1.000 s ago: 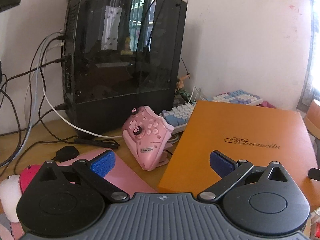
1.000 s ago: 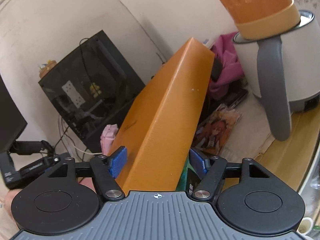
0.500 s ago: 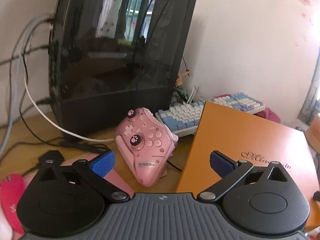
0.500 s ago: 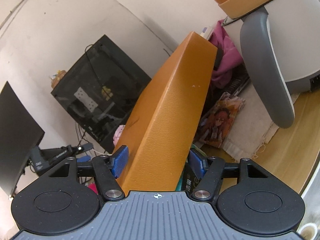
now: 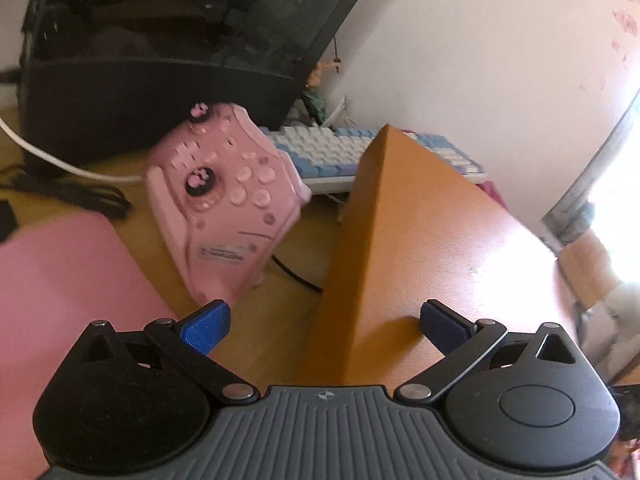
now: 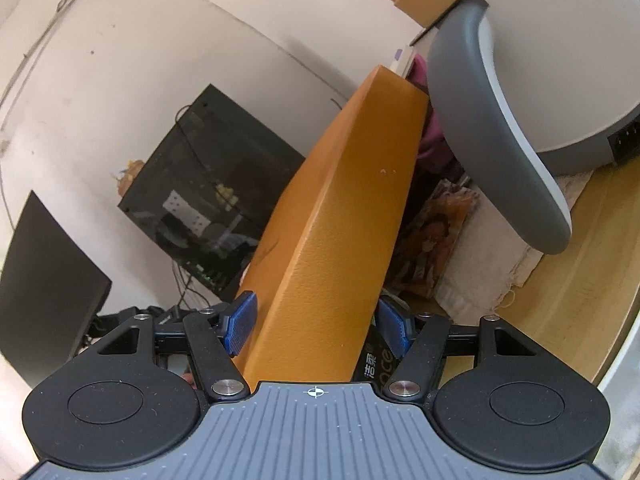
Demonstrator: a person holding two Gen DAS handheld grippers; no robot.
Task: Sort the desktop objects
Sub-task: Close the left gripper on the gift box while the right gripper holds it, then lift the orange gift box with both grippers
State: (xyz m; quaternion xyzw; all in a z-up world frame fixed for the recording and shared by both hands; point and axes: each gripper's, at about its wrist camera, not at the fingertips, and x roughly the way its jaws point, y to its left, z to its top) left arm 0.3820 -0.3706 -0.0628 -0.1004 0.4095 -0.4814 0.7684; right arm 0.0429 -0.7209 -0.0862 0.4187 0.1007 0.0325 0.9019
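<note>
Right gripper (image 6: 316, 324) clamped across the short thickness of the orange box (image 6: 340, 220), blue pads on both faces, jaws narrowed a touch just now with the box between them. Box tipped up on edge, sloping away toward the wall.

Left gripper (image 5: 326, 322) spread wide and holding nothing, near corner of the orange box (image 5: 420, 240) sitting in the gap. Right finger hovers over the box's top face, left finger over bare wooden desk (image 5: 272, 340).

Pretty crowded around it:
- pink gamepad (image 5: 228, 200) propped upright just left of the box, black cable (image 5: 296, 276) running between the two
- blue-and-white keyboard (image 5: 332, 152) right behind the box's far corner
- dark PC case (image 5: 160, 60) at the back, small figurine (image 5: 316, 96) beside it
- pink mat (image 5: 60, 300) off to the left

On the other side, big white kettle (image 6: 540, 80) with its grey handle very close to the box, standing on a pale cloth (image 6: 500, 260), anime print (image 6: 436, 240) lying below. Black monitor (image 6: 40, 292) at far left.
</note>
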